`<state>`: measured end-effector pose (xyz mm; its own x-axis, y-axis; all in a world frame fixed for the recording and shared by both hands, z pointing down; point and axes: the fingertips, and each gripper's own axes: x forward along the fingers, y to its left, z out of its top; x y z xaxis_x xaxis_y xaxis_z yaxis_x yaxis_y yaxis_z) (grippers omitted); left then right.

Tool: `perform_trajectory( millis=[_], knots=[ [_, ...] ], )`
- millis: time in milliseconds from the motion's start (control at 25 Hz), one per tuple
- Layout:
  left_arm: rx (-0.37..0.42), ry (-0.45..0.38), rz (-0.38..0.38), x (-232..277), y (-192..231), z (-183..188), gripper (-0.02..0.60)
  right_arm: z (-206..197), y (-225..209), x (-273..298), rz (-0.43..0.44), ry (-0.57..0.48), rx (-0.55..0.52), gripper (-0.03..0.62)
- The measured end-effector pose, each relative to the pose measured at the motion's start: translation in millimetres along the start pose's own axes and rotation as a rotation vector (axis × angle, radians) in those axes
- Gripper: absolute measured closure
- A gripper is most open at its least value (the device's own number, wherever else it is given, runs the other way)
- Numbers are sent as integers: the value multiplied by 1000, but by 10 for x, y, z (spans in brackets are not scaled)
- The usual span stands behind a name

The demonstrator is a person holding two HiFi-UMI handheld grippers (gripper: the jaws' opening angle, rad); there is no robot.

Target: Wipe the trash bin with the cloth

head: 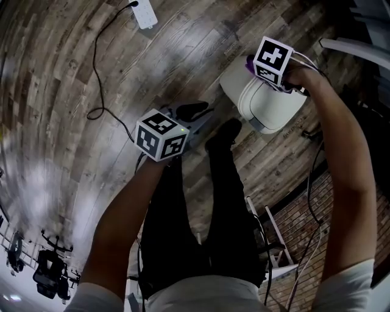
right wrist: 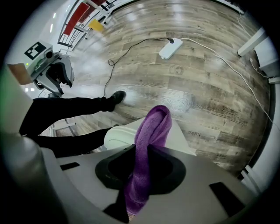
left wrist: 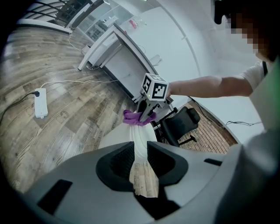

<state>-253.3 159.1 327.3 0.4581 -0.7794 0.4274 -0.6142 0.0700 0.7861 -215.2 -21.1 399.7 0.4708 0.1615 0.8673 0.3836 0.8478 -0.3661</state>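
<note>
The right gripper (right wrist: 141, 153) is clamped on a purple cloth (right wrist: 155, 127), which runs up out of its jaws and folds over just ahead of them. Right under that gripper sits the white trash bin (head: 271, 106), its rounded lid directly below the cloth; whether the cloth touches the lid cannot be told. The left gripper (left wrist: 140, 159) has its jaws apart with nothing between them. It points at the bin, which stands ahead of it on the floor, a little beyond its tips.

The grey-brown wood plank floor (head: 73, 91) spreads out beyond both grippers. Far ahead of the left gripper, off to its left, a white power strip (head: 145, 13) lies on the planks with a dark cable (head: 97, 67) winding away from it. Past the bin, beyond the right gripper as the left one sees it, a black office chair (left wrist: 180, 124) stands on a brick-patterned strip (head: 292, 219), and a white desk (left wrist: 116, 52) stands further back along the wall
</note>
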Motion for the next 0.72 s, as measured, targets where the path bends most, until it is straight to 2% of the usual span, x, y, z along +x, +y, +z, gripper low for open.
perform_trajectory(
  millis=[400,720],
  knots=[
    [-30,27,-19,-139,2,-165,489,161,597,216,90,-35,17,513],
    [-36,27,-41,-289,-32,-189,489,352,1032,385,105,-103,48,513]
  ],
)
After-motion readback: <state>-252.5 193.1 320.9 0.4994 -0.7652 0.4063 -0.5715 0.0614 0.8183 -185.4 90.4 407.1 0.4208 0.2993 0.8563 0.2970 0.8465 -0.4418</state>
